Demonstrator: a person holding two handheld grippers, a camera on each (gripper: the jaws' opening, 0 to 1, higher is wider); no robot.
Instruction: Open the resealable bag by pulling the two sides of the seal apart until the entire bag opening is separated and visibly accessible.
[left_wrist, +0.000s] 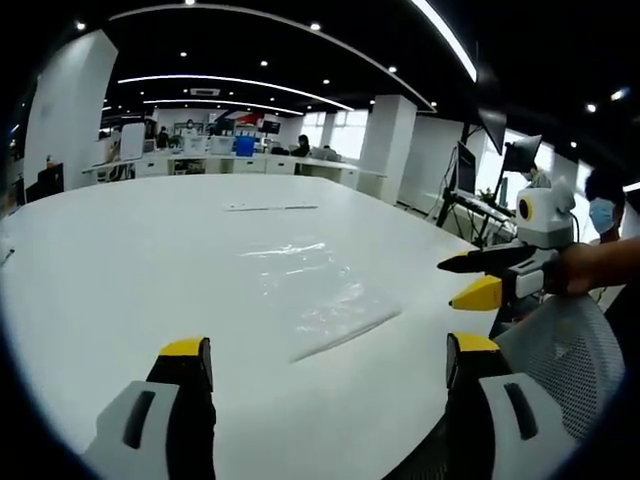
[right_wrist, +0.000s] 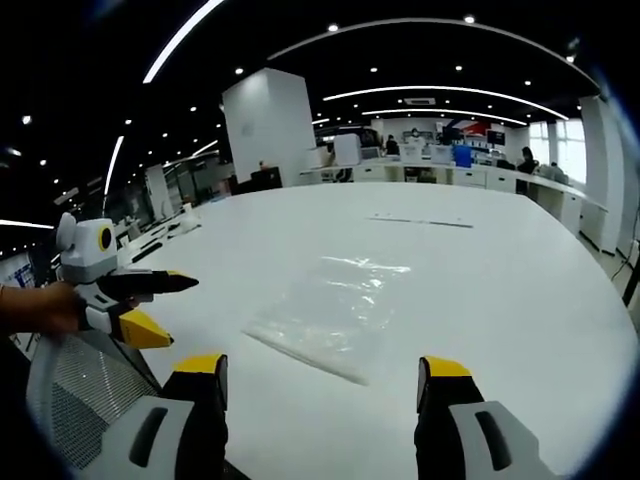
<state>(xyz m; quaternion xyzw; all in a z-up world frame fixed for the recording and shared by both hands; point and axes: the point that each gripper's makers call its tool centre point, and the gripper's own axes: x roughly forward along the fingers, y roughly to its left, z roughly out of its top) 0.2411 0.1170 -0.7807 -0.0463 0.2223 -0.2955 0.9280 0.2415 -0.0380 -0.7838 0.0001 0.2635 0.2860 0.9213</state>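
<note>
A clear resealable plastic bag (left_wrist: 312, 290) lies flat on the white table (left_wrist: 130, 270). In the left gripper view my left gripper (left_wrist: 328, 352) is open, its yellow-tipped jaws wide apart just short of the bag's near edge. My right gripper (left_wrist: 447, 283) comes in from the right, open, beside the bag and off the table's edge. In the right gripper view the bag (right_wrist: 335, 312) lies ahead of my open right gripper (right_wrist: 322, 372), and the left gripper (right_wrist: 183, 312) hangs open at the left, held by a hand (right_wrist: 40, 305). Neither gripper touches the bag.
A grey mesh chair back (left_wrist: 560, 350) stands at the table's near edge, also seen as the chair back (right_wrist: 75, 395). A thin clear strip (left_wrist: 270, 208) lies further out on the table. Desks, monitors and people fill the office behind.
</note>
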